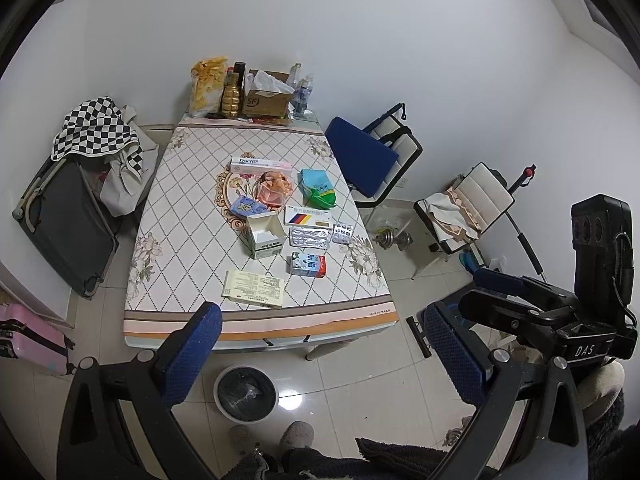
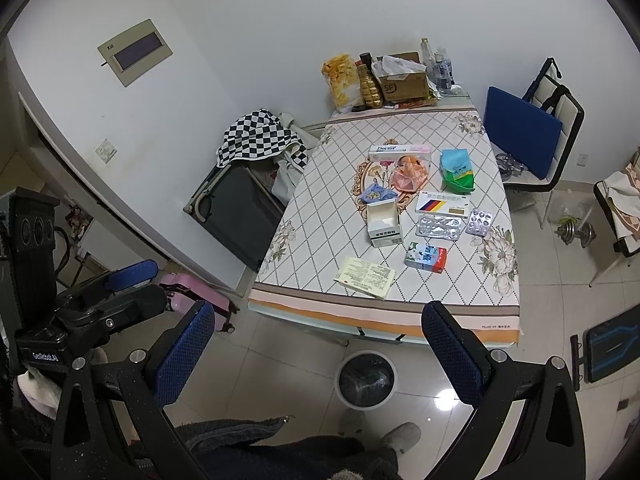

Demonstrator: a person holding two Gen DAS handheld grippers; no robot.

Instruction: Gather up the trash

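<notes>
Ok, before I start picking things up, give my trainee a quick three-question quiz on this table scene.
1. True or false: the left hand-held gripper and the right hand-held gripper are both open and empty.
2. Where does the trash bin stand?
A. on the table
B. on the floor at the table's near edge
C. on the blue-cushioned chair
3. Fill in: the toothpaste box bears the word ____.

Key: 1 true; 2 B; 3 Doctor.
</notes>
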